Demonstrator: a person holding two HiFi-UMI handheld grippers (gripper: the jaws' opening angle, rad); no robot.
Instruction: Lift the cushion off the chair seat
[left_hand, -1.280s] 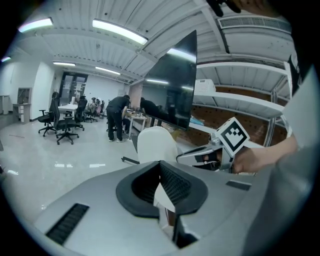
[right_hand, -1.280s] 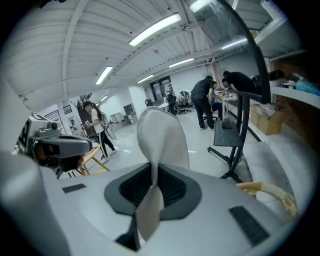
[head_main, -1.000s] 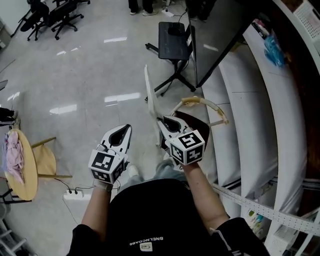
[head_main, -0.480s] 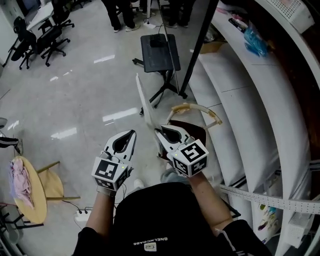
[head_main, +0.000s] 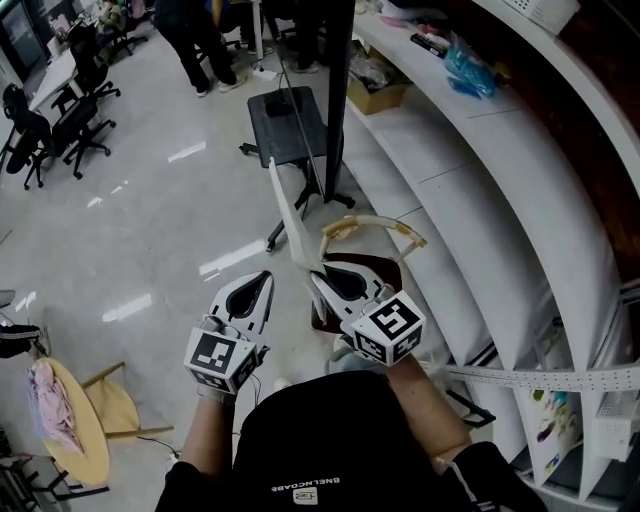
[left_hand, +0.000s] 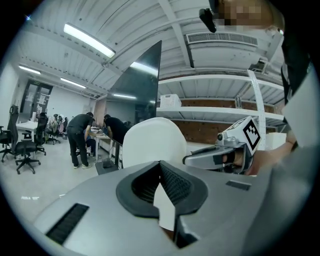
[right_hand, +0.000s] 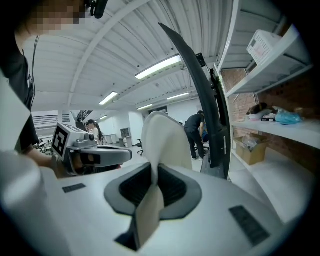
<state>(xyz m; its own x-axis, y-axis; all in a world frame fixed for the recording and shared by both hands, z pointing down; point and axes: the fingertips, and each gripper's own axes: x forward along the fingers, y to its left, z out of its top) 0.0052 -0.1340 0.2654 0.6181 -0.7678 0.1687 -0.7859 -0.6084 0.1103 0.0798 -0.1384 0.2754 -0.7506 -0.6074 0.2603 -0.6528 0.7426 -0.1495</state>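
The cushion (head_main: 288, 205) is a thin white pad, seen edge-on and standing upright in the air above the chair. My right gripper (head_main: 312, 275) is shut on its lower edge. In the right gripper view the cushion (right_hand: 162, 135) rises straight out of the right gripper (right_hand: 152, 172). The chair's dark brown seat (head_main: 385, 275) and curved wooden backrest (head_main: 370, 222) lie bare below and to the right. My left gripper (head_main: 264, 277) hovers a little left of the cushion, apart from it, jaws meeting at the tip. The left gripper view shows the cushion (left_hand: 150, 140) broadside beyond the left gripper (left_hand: 160, 167).
A black stand with a flat base (head_main: 285, 115) and a dark upright panel (head_main: 335, 90) stand just beyond the chair. Long white curved shelves (head_main: 470, 180) run along the right. A round wooden table with pink cloth (head_main: 60, 420) is at lower left. People and office chairs (head_main: 40, 130) are far back.
Both grippers have risen, and the cushion has gone up with the right one, farther above the chair seat. The left gripper has stayed beside it.
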